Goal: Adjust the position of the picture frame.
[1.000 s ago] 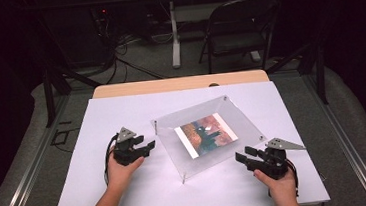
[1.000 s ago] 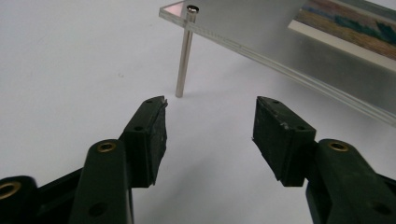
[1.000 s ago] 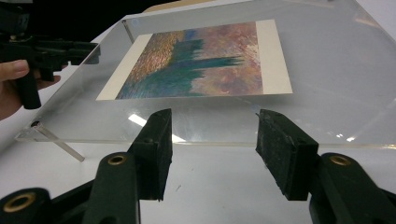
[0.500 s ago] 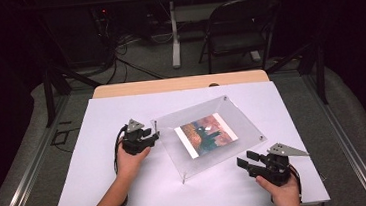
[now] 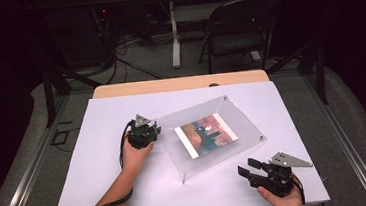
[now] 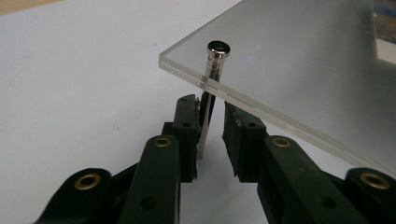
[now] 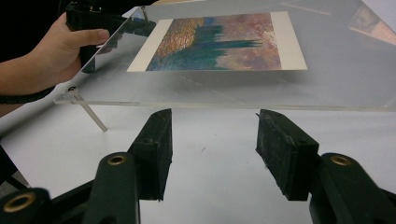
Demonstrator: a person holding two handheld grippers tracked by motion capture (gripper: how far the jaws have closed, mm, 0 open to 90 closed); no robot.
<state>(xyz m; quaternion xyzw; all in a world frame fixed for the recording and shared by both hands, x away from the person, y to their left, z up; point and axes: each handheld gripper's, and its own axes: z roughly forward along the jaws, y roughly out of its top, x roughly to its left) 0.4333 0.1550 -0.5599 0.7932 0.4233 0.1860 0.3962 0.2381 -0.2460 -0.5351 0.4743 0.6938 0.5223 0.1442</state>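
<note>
Since the earlier frame my left gripper point(image 5: 149, 131) had slid right to the acrylic frame's point(image 5: 243, 123) left corner at mid-picture, its jaws just closing around the metal standoff post point(image 6: 208, 100), one pad touching, one just apart. Lower right, my right gripper point(image 5: 252, 169) stayed spread, empty, near the frame's front edge.

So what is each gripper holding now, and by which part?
The left gripper has just been closing around the acrylic frame's metal standoff leg, apparently not yet clamped. The right gripper holds nothing.
</note>
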